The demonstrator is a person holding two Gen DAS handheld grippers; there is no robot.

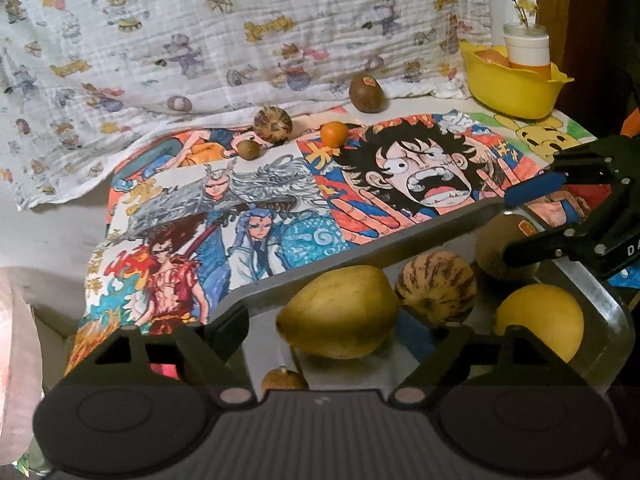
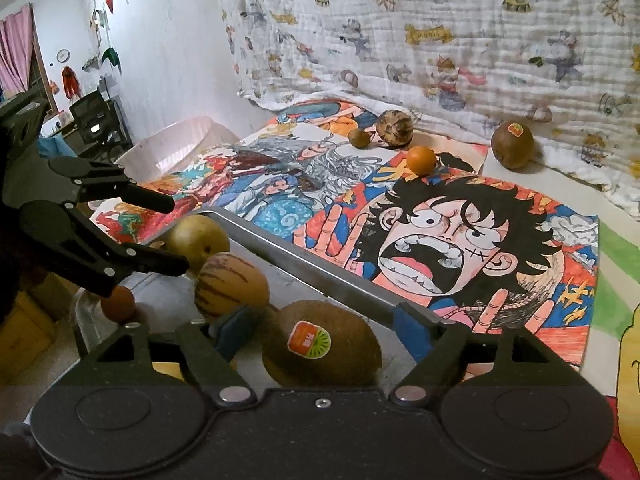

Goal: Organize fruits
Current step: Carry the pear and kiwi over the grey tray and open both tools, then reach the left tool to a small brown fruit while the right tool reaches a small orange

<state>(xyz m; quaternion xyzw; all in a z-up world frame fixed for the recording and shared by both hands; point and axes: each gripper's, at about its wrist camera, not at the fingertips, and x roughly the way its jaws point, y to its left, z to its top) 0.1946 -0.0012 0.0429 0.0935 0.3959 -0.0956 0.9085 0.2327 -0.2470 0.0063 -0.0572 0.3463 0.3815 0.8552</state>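
A metal tray (image 1: pixel 360 252) (image 2: pixel 300 256) at the near edge holds several fruits. My left gripper (image 1: pixel 344 336) (image 2: pixel 176 232) stands open around a yellow pear-like fruit (image 1: pixel 340 312) (image 2: pixel 196 240), its fingers clear of it. My right gripper (image 2: pixel 324 332) (image 1: pixel 520 220) is open astride a stickered kiwi (image 2: pixel 320 344) (image 1: pixel 504 248), with gaps beside both blue pads. Between them lies a striped melon (image 1: pixel 436 288) (image 2: pixel 232 288). On the cartoon mat sit an orange (image 1: pixel 334 134) (image 2: pixel 421 160), a second striped melon (image 1: pixel 273 124) (image 2: pixel 394 128), a small brown fruit (image 1: pixel 249 149) (image 2: pixel 359 137) and another stickered kiwi (image 1: pixel 366 94) (image 2: pixel 512 144).
The tray also holds a round yellow fruit (image 1: pixel 540 320) and a small reddish-brown fruit (image 2: pixel 118 304). A yellow bowl (image 1: pixel 516 84) with a white cup stands at the back right. Printed cloth (image 1: pixel 200 40) hangs behind the table. A white basket (image 2: pixel 180 140) sits off the left end.
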